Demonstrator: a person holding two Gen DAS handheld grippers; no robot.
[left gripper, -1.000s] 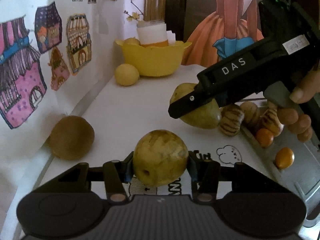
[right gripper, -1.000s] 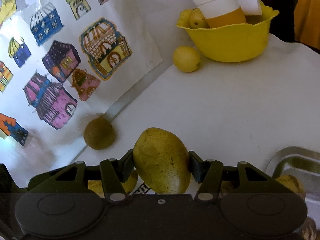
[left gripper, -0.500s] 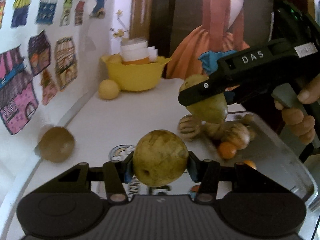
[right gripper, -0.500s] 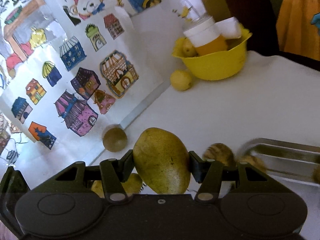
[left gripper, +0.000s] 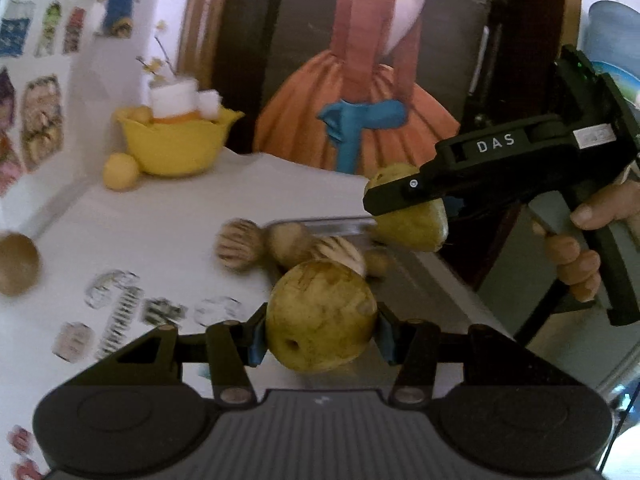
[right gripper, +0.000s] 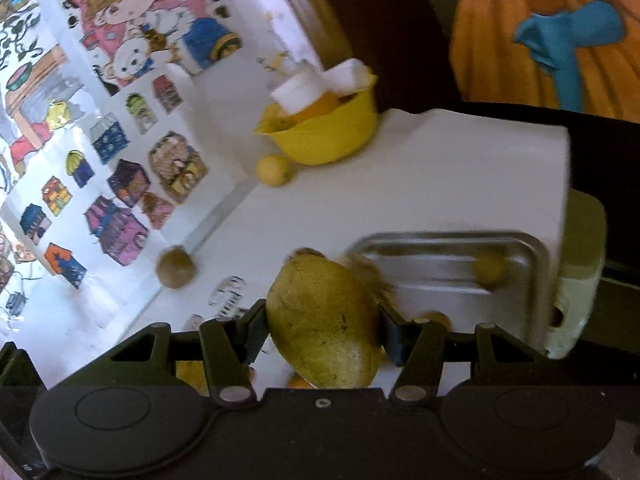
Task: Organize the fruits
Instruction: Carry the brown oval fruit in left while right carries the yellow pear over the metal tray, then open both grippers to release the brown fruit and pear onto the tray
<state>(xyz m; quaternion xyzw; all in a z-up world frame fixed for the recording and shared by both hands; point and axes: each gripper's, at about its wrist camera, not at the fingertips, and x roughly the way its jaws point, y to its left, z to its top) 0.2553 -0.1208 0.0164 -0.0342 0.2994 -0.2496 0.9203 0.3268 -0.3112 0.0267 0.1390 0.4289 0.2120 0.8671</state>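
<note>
Both jaws grip fruit: round fruit (left gripper: 321, 317), mango (right gripper: 326, 328).

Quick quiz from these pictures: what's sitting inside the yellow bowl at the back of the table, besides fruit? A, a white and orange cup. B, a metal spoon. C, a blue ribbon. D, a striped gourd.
A: the yellow bowl holds a white and orange cup standing next to a small yellow fruit at its rim.
</note>
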